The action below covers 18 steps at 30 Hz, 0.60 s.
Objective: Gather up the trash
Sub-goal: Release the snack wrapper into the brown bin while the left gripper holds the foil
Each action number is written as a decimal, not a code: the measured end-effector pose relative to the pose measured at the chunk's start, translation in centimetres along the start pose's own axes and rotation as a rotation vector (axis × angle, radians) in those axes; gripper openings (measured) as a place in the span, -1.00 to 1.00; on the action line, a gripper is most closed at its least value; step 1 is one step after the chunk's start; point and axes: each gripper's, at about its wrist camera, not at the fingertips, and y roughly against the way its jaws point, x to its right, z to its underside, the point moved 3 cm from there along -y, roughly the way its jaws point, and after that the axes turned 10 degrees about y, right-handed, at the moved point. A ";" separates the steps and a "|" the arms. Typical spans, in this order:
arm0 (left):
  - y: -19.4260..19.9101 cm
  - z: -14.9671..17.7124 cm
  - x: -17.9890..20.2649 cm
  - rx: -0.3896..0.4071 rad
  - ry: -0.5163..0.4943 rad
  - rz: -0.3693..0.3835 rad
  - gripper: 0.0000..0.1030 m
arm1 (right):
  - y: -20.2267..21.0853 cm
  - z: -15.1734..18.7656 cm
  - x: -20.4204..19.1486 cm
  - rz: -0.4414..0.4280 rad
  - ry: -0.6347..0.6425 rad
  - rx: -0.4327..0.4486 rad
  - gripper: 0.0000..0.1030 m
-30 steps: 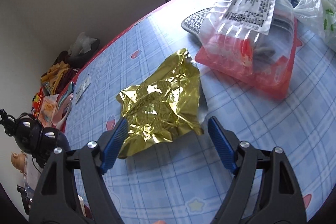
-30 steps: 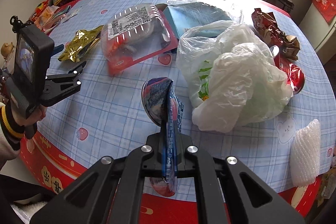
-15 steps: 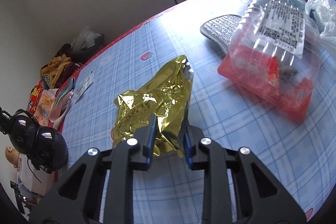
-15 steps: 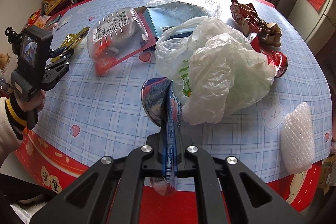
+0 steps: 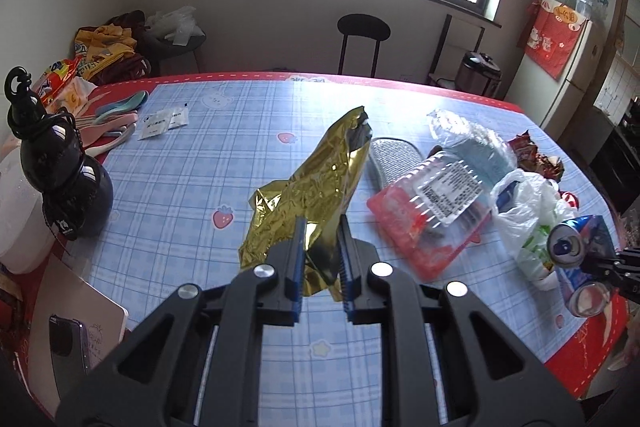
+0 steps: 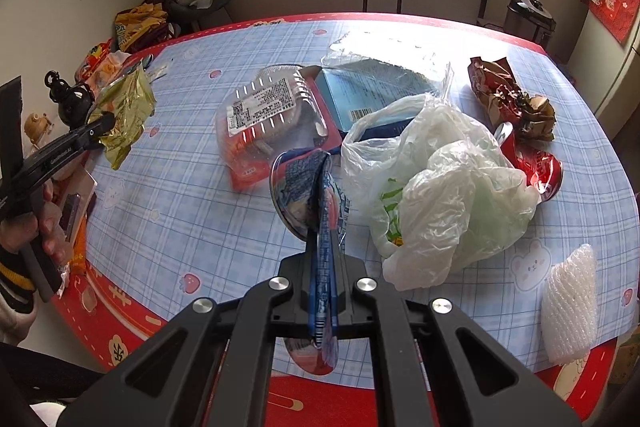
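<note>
Gold foil fills the gap between my left gripper's (image 5: 320,247) blue pads: its jaws are closing on the crumpled gold foil wrapper (image 5: 316,183), and both pads already press the lower edge of it. The wrapper stands up from the pinch, its tip leaning away from me, clear of the blue checked tablecloth (image 5: 192,179). From my right wrist camera the same wrapper hangs at the tip of the left gripper, above the table's left edge, with my left hand (image 6: 36,227) wrapped around the handle below it.

My right gripper (image 6: 324,267) is clamped hard, its jaws nearly together, on a flattened blue drink can (image 6: 312,187). The crushed body of the can runs between the pads and its round end sticks out beyond the fingertips. The can is off the cloth, over the near red border of the table.

Other trash lies on the table. A clear plastic clamshell tray with a printed label (image 6: 268,115) lies near the middle, on a red base. Just behind it sits a light blue box (image 6: 360,91) partly under clear film. A crumpled white plastic bag (image 6: 440,187) lies right of my can, and beside it on the far right are a crushed red can (image 6: 536,163) and a brown and red wrapper (image 6: 508,95). A piece of white foam wrap (image 6: 568,303) lies at the near right edge.
</note>
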 end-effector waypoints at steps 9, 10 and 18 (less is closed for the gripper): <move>3.8 -0.3 7.1 0.020 -0.035 0.156 -0.65 | 3.7 1.0 3.1 0.029 -0.071 0.072 -0.87; 4.1 -0.4 8.0 0.022 -0.045 0.174 -0.65 | 4.2 1.2 3.8 0.039 -0.089 0.079 -0.87; 5.3 -0.5 15.9 0.027 -0.133 0.314 -0.65 | 10.0 4.7 12.7 0.184 -0.270 0.153 -0.87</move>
